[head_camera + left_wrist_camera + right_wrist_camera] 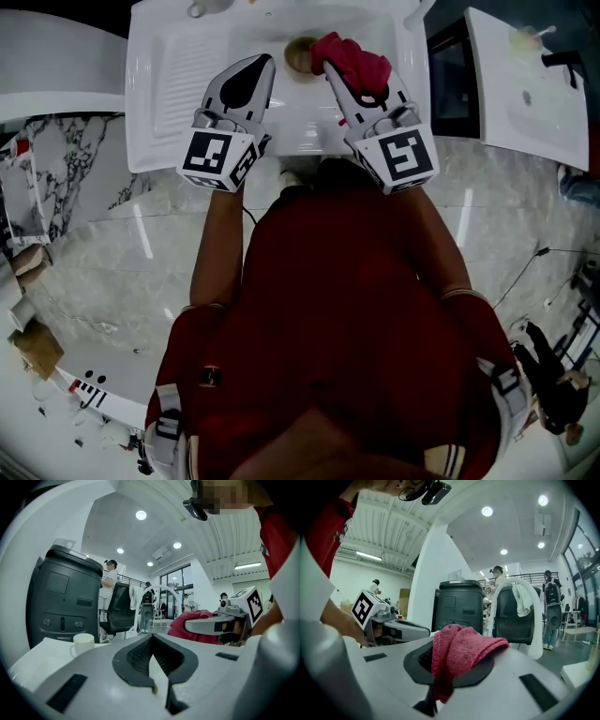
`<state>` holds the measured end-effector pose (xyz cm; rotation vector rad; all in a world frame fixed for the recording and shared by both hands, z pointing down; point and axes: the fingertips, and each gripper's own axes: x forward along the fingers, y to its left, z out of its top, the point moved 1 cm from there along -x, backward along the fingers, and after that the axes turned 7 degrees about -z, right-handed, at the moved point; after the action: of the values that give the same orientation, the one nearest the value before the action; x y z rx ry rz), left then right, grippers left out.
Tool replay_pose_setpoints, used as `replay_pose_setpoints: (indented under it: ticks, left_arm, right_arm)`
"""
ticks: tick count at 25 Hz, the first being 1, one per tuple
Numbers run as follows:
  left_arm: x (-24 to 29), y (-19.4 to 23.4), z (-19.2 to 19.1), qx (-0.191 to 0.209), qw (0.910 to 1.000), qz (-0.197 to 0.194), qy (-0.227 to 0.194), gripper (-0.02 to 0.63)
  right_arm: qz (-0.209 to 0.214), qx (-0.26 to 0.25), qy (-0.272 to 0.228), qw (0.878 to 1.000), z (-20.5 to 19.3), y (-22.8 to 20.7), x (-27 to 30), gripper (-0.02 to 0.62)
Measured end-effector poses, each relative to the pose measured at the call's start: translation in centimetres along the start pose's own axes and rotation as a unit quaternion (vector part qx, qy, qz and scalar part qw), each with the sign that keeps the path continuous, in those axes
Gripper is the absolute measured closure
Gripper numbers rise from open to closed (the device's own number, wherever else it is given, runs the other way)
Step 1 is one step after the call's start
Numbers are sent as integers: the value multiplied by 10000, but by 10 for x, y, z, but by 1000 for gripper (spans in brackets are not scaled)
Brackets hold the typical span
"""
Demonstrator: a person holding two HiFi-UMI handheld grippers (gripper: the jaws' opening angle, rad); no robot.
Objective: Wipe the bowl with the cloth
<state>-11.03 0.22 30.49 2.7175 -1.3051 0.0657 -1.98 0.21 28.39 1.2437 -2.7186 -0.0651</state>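
Red knitted cloth [459, 653] is pinched in the right gripper [337, 80], whose fingers are clenched on it. One bunch stands above the tips and a tail hangs below them. In the head view the cloth sits at about 12 o'clock, over a white worktop [159, 122] that has a ribbed draining section [187, 66] at 11 o'clock. Just left of the cloth, and partly covered by it, is a tan round object [298, 54]. This may be the bowl, but it is too small to tell. The left gripper [261, 64] lies beside the right one, near 11 o'clock. Its dark fingers [136, 656] are clenched together with nothing between them. In the left gripper view a white mug [84, 644] stands at 8 o'clock, with a dark grey bin [65, 602] behind it at 9 o'clock. The person wears a dark red top [328, 309].
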Motion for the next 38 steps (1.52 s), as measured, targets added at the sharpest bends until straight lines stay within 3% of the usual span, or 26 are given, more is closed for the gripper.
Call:
replay_pose_setpoints:
  ticks: [13,22,29,38]
  left_arm:
    - [47,32,-30,-231,9970,389,621,600]
    - [59,54,-58,-508,9923,147,1116,600]
    - [73,69,-94,-950,9809,-104,1695,600]
    - [89,83,-135,-1509,9623,-155,2259,598]
  right_arm:
    - [610,-115,214,9978,-24,-33,39,568]
    - [568,-143,475,9971,-42,-32,62,568]
    - [400,-136,753,9963,-60,-31,78,568]
    - [368,-295,961,9943,-78,-36,91,568]
